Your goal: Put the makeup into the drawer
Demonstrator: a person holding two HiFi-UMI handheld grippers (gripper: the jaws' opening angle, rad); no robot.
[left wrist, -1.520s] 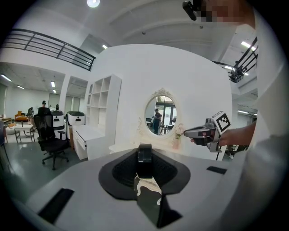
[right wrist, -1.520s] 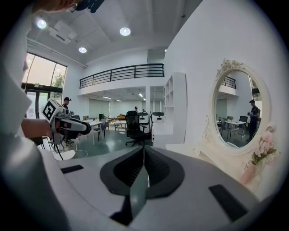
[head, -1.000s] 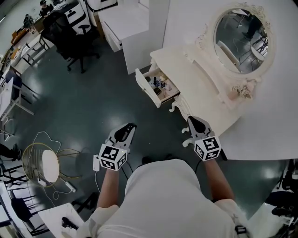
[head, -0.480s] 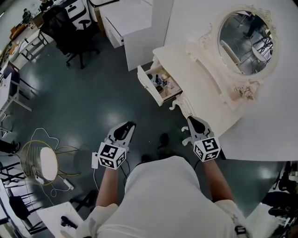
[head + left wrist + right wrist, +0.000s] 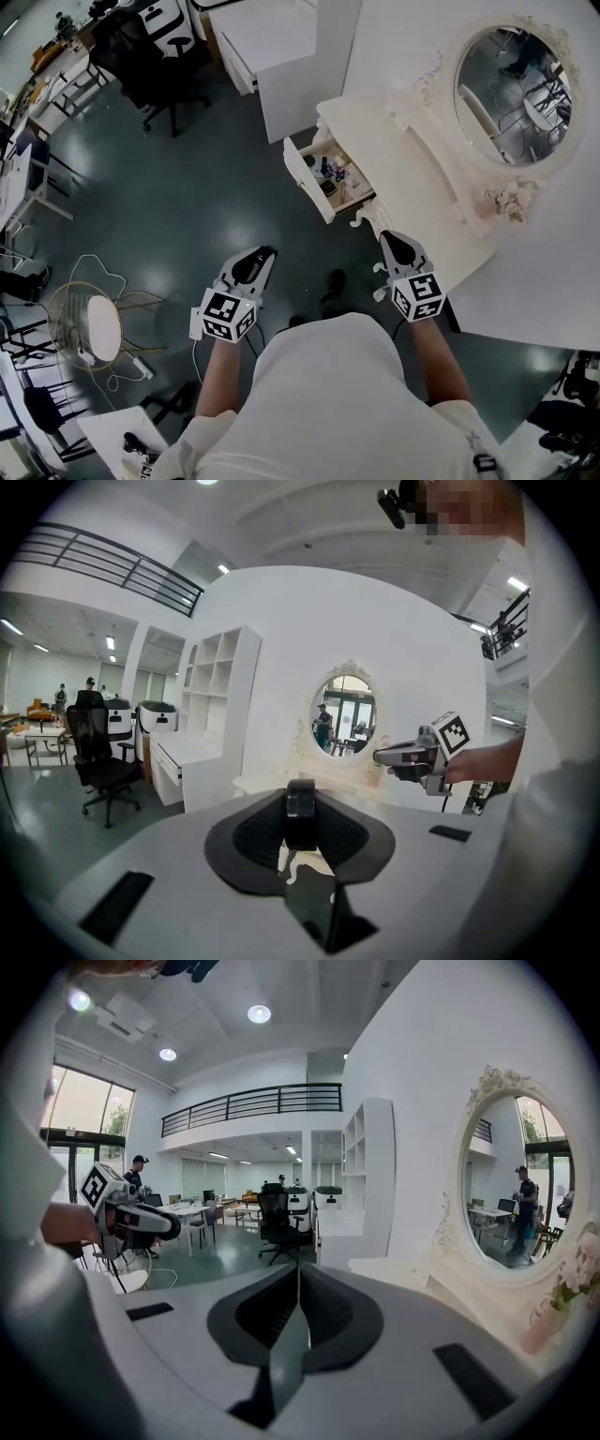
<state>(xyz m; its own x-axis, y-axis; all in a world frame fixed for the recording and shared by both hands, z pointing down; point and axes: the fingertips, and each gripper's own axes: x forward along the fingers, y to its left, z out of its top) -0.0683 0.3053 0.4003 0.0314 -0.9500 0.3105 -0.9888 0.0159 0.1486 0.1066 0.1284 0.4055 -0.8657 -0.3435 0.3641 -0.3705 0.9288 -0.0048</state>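
My left gripper [image 5: 263,255] is shut on a small black round makeup item [image 5: 301,803], which stands upright between the jaws in the left gripper view. It hangs over the dark floor, short of the open drawer [image 5: 305,183] of the white dressing table [image 5: 422,187]. Several small makeup items lie in that drawer. My right gripper [image 5: 388,240] is shut with nothing in it, close to the table's front edge. In the right gripper view its jaws [image 5: 298,1274] meet in a thin line. The oval mirror [image 5: 511,89] stands at the table's back.
A white cabinet [image 5: 272,47] stands just beyond the dressing table. A black office chair [image 5: 155,70] is at the far left. A round wire stool [image 5: 89,328] and cables lie on the floor to my left. A shoe [image 5: 330,281] shows between the grippers.
Both grippers have edged forward toward the dressing table, and the drawer sits slightly lower in the head view. The left gripper keeps its hold on the black item.
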